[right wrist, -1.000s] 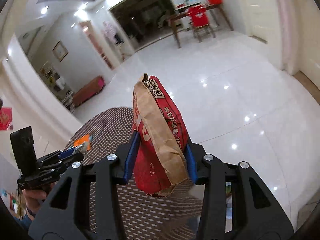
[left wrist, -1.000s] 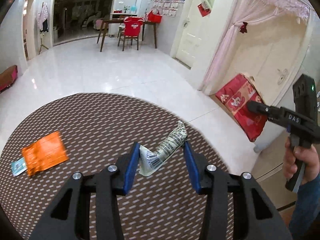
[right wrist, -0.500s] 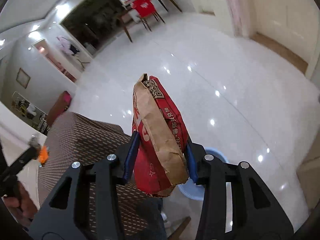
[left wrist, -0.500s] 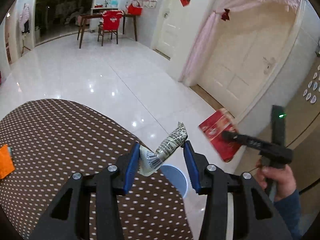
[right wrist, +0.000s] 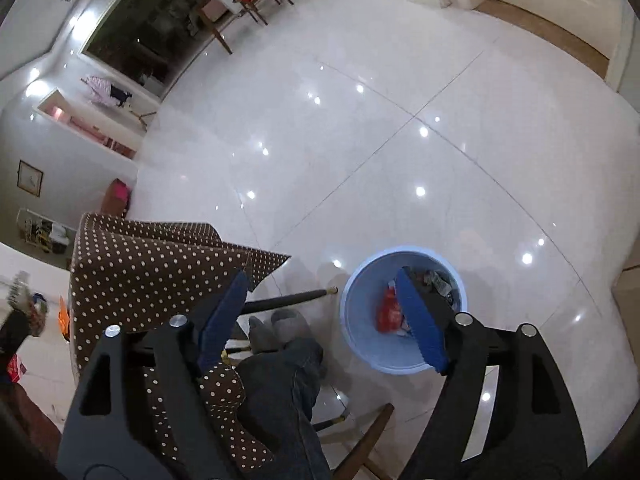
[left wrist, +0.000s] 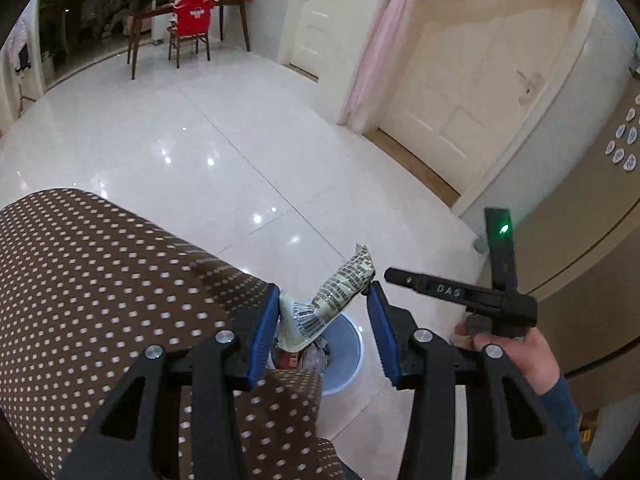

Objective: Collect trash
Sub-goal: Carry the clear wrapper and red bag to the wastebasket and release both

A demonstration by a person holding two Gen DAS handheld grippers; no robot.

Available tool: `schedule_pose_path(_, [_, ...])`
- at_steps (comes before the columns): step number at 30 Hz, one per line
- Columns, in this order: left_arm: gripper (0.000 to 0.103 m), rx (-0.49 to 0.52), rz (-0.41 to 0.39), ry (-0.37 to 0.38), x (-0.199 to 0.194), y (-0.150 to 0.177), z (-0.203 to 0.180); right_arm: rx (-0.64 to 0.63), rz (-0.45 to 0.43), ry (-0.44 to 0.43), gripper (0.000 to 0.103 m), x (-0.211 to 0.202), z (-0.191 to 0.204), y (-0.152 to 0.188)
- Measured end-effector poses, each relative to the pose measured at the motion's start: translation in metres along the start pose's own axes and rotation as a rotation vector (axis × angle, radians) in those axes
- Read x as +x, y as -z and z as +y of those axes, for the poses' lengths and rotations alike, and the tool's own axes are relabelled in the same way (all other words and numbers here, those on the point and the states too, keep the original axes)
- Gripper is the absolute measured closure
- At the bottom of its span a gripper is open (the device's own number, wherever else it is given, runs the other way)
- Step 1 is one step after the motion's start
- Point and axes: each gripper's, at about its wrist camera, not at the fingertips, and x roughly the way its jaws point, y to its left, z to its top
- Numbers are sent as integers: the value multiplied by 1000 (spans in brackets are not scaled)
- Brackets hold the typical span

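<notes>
1. The left hand-held gripper [left wrist: 323,322] is holding a crumpled white printed wrapper [left wrist: 326,302], its blue pads spread wider than the wrapper, which is touching the left pad; whether the right pad touches it I cannot tell.
2. The wrapper's long axis is slanting up and to the right, its narrow end pointing away.
3. It is hanging over the round light-blue plastic bin [left wrist: 349,345] on the floor, just past the brown dotted counter [left wrist: 100,280] edge.
4. The right hand-held gripper [right wrist: 324,316] is standing wide apart, gripping nothing, above the bin [right wrist: 360,344], where a red packet [right wrist: 389,314] is lying.
</notes>
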Motion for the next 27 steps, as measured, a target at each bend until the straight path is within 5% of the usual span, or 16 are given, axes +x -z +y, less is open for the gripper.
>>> schedule_pose_path(10, [59, 66, 131, 35, 52, 4, -23, 30, -120, -12, 20, -53, -14, 1])
schedule_pose_path(13, [47, 84, 187, 48, 67, 8, -26, 34, -141, -13, 18, -65, -15, 0])
schedule_pose_path(14, [35, 88, 200, 46, 70, 8, -27, 35, -146, -13, 17, -67, -15, 0])
schedule_pose_path(15, [22, 88, 202, 27, 72, 8, -29, 36, -152, -12, 16, -70, -15, 1])
schedule_pose_path(17, [16, 85, 183, -7, 70, 7, -29, 36, -159, -12, 15, -72, -12, 3])
schedule_pose_path(27, [15, 26, 87, -32, 25, 5, -5, 2, -153, 13, 6, -70, 18, 10])
